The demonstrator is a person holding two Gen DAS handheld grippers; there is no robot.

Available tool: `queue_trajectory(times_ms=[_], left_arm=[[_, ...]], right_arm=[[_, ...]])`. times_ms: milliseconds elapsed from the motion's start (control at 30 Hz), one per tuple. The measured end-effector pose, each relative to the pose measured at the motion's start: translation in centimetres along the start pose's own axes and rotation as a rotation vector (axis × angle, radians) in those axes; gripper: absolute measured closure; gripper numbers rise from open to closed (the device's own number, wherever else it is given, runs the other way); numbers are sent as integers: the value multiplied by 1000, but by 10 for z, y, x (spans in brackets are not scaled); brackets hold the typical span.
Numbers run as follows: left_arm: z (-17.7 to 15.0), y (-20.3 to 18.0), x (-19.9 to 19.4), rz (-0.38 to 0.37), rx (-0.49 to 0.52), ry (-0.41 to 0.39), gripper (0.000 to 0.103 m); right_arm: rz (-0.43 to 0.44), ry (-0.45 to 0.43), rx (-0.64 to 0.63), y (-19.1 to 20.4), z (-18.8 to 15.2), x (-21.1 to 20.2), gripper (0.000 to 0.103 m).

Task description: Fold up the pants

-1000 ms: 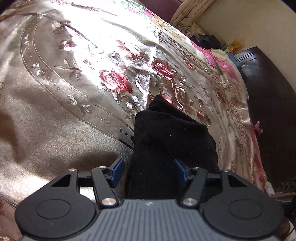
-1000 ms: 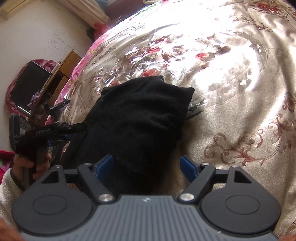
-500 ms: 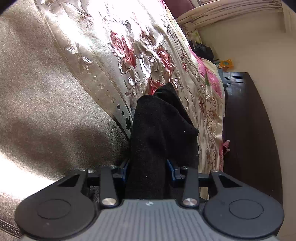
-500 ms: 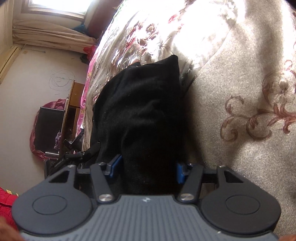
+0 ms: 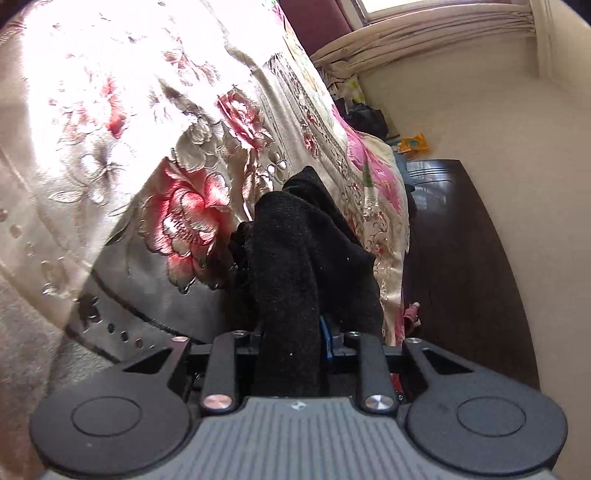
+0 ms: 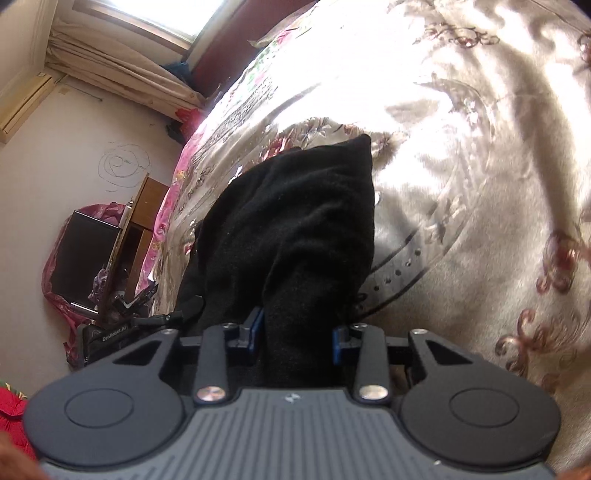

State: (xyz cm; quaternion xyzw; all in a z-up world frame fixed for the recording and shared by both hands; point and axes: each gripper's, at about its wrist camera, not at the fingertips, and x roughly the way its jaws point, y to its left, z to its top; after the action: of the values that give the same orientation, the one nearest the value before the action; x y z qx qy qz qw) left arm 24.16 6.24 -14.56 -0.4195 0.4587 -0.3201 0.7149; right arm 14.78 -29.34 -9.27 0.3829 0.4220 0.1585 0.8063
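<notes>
The black pants (image 5: 306, 254) lie bunched on a shiny floral bedspread (image 5: 110, 110). My left gripper (image 5: 291, 332) is shut on one end of the cloth, which runs forward from between its blue pads. My right gripper (image 6: 295, 332) is shut on the other near edge of the pants (image 6: 295, 221); the cloth rises ahead to a pointed corner. The left gripper (image 6: 122, 325) shows at the lower left of the right wrist view. The fingertips are mostly hidden by cloth.
The bedspread (image 6: 461, 129) is brightly sunlit. A dark wooden cabinet (image 5: 461, 258) stands beside the bed edge. A wooden nightstand (image 6: 144, 206) and a black box on pink cloth (image 6: 81, 251) stand by the wall. Curtains and a window (image 6: 147, 22) are behind.
Both grippers went from open around the pants to shut on them. Both have lifted and tilted, pulling the cloth up off the bedspread.
</notes>
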Motion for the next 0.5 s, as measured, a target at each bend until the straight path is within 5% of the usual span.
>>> queue_trajectory(times_ms=[267,500], left_arm=[[34,-25,46,-17,-1,-99,66],[51,-17,84,128,51,-78,63]], right_arm=[[-58,-45,-85,8,67,5,68],[-141,-33,-83,-7,77,30,67]])
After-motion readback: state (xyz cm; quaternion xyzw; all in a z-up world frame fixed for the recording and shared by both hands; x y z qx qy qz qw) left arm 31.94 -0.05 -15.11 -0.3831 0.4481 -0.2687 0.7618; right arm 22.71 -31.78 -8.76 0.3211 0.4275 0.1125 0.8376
